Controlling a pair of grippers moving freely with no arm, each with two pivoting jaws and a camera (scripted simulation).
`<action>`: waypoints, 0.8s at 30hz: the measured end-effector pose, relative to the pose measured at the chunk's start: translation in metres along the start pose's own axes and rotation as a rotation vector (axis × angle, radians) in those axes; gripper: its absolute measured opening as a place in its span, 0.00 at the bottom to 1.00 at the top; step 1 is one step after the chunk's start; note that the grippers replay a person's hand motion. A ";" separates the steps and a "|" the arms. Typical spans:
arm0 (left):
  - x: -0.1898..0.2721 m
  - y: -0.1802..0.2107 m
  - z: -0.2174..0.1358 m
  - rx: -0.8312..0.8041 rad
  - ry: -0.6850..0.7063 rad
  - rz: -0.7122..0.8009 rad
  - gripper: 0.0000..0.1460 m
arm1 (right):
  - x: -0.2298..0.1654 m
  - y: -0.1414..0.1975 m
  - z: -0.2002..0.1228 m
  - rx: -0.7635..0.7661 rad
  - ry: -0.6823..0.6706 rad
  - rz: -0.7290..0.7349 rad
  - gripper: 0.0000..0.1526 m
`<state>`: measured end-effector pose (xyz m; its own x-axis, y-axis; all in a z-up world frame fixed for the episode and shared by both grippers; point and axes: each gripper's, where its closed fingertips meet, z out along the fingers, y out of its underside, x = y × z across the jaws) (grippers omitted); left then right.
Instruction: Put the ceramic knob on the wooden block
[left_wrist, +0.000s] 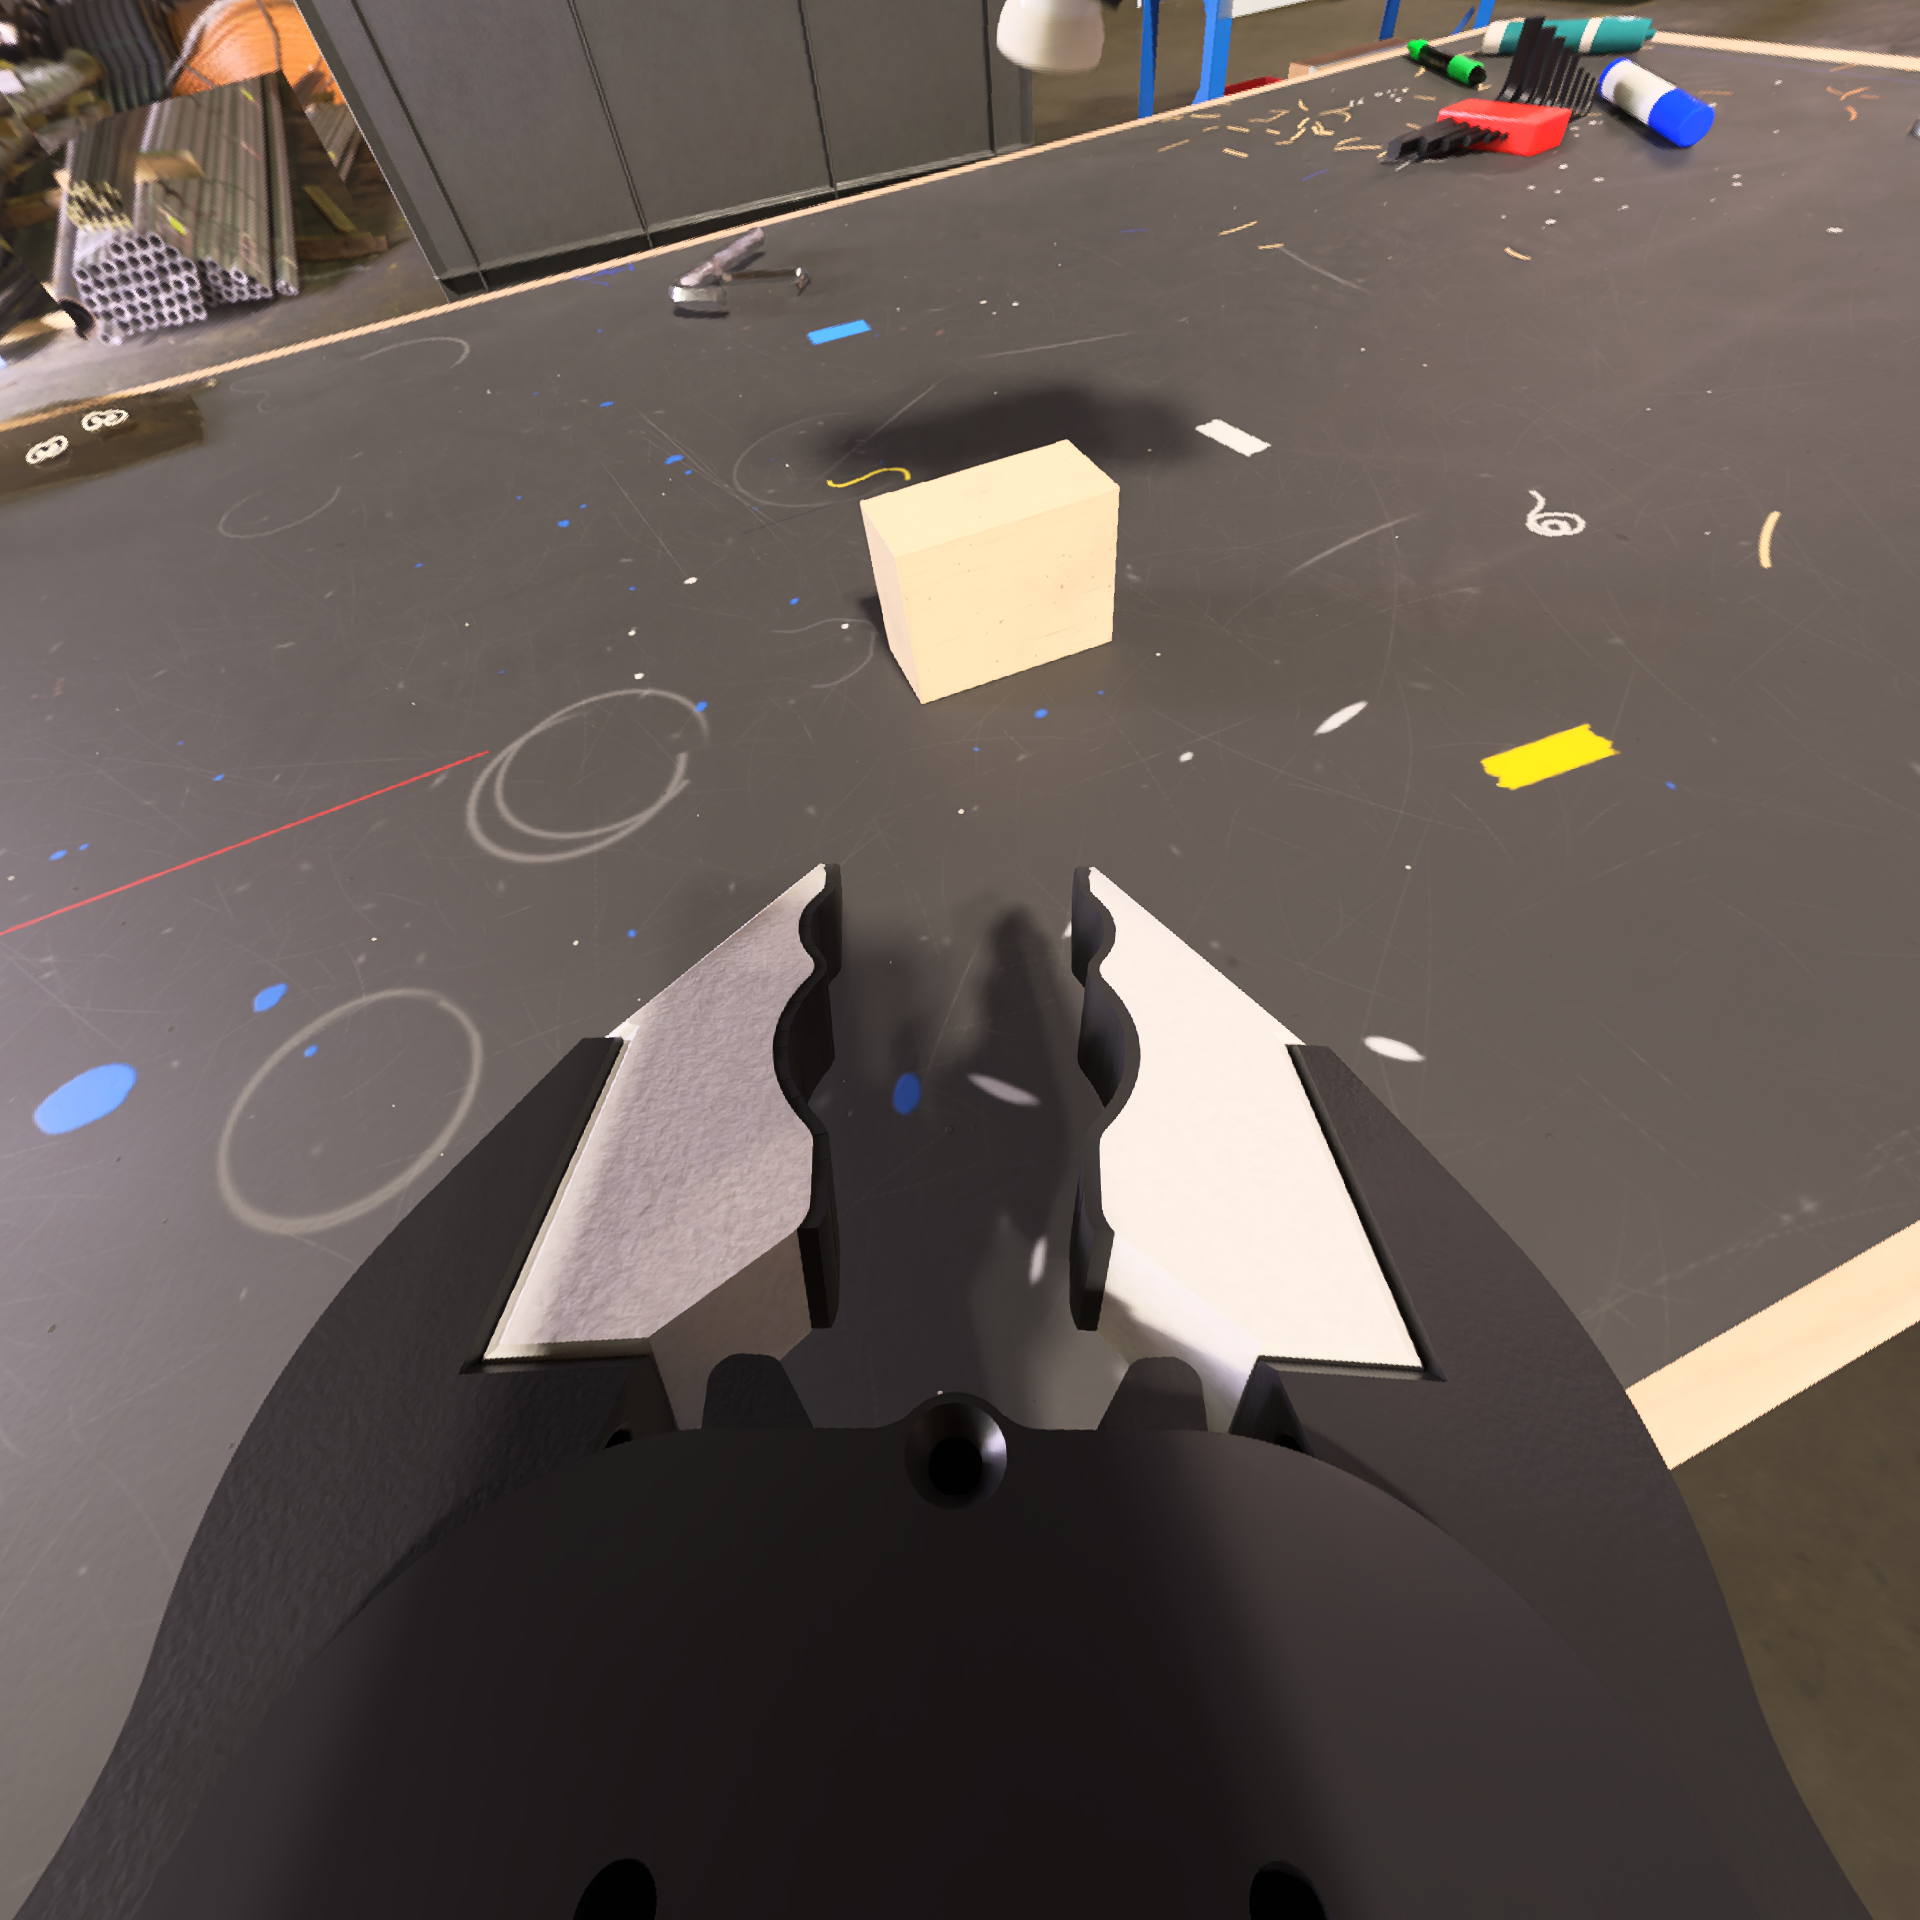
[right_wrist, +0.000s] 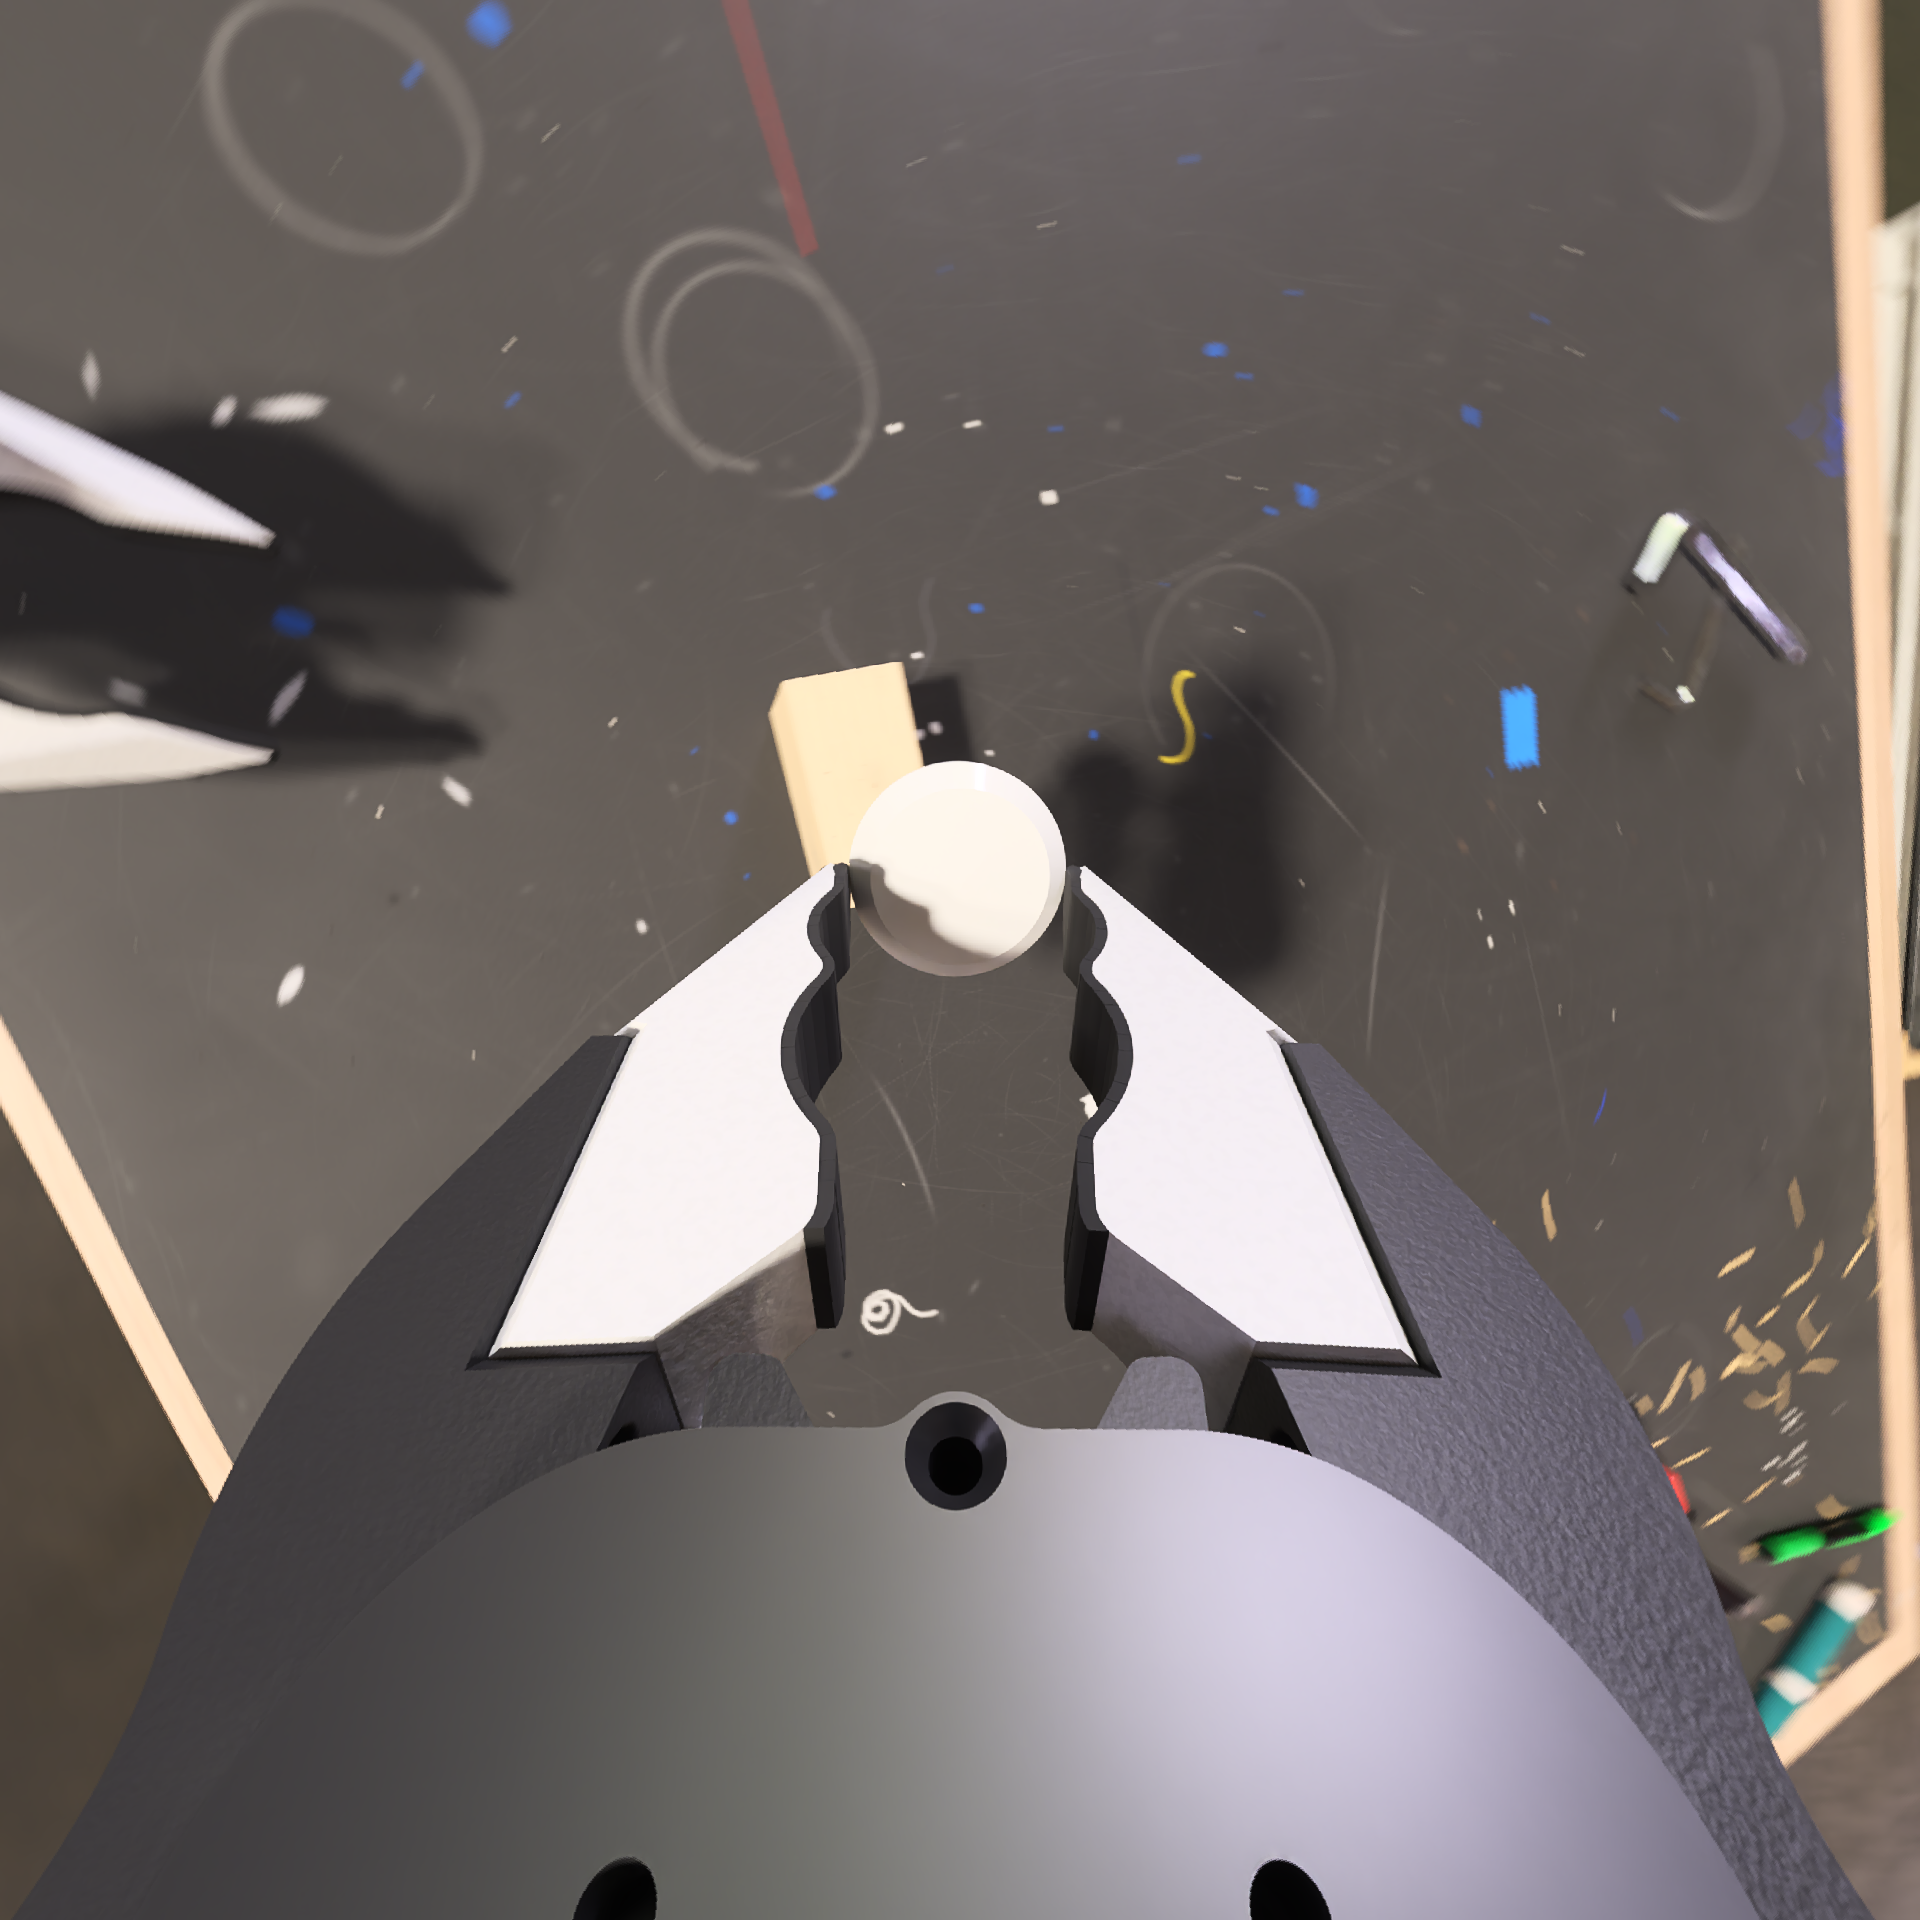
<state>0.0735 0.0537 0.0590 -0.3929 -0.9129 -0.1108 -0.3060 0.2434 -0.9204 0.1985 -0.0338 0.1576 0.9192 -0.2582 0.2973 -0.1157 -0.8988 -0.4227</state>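
1. One ceramic knob (right_wrist: 956, 868), white and round, sits between the tips of the right gripper (right_wrist: 956, 883); its jaws are clamped on the knob, which hangs above the table (right_wrist: 1455, 1039).
2. One wooden block (left_wrist: 992, 571), pale and box-shaped, stands on the dark table, apart from other things. In the right wrist view the block (right_wrist: 836, 738) shows below and beyond the knob, partly hidden by it.
3. The left gripper (left_wrist: 956, 883) hovers over bare table short of the block, its jaws apart with nothing between them. It also shows at the left edge of the right wrist view (right_wrist: 135, 644), well apart from the knob.
4. Nothing lies between the knob and the block's top face.
5. At the far corner lie one red hex key set (left_wrist: 1496, 130), one black comb-like tool (left_wrist: 1548, 62), one green marker (left_wrist: 1446, 62), one white tube with a blue cap (left_wrist: 1654, 101) and one teal tube (left_wrist: 1569, 33), among wood shavings (left_wrist: 1299, 125).
6. One metal tool (left_wrist: 727, 272) lies near the far edge.
7. Tape scraps: one blue (left_wrist: 837, 331), one yellow (left_wrist: 1548, 756), one white (left_wrist: 1232, 437).
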 end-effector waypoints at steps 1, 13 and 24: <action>0.000 0.001 0.001 -0.003 0.002 -0.004 0.30 | -0.006 -0.003 0.005 -0.028 -0.035 -0.066 0.27; -0.004 0.004 0.002 -0.010 -0.001 0.006 0.30 | -0.026 0.015 0.076 -0.206 -0.219 -0.182 0.27; -0.006 0.004 0.003 -0.014 0.009 -0.001 0.30 | -0.021 0.018 0.086 -0.182 -0.230 -0.168 0.27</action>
<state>0.0767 0.0591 0.0546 -0.4004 -0.9101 -0.1065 -0.3183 0.2471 -0.9152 0.2092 -0.0136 0.0704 0.9896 -0.0326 0.1401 -0.0013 -0.9759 -0.2181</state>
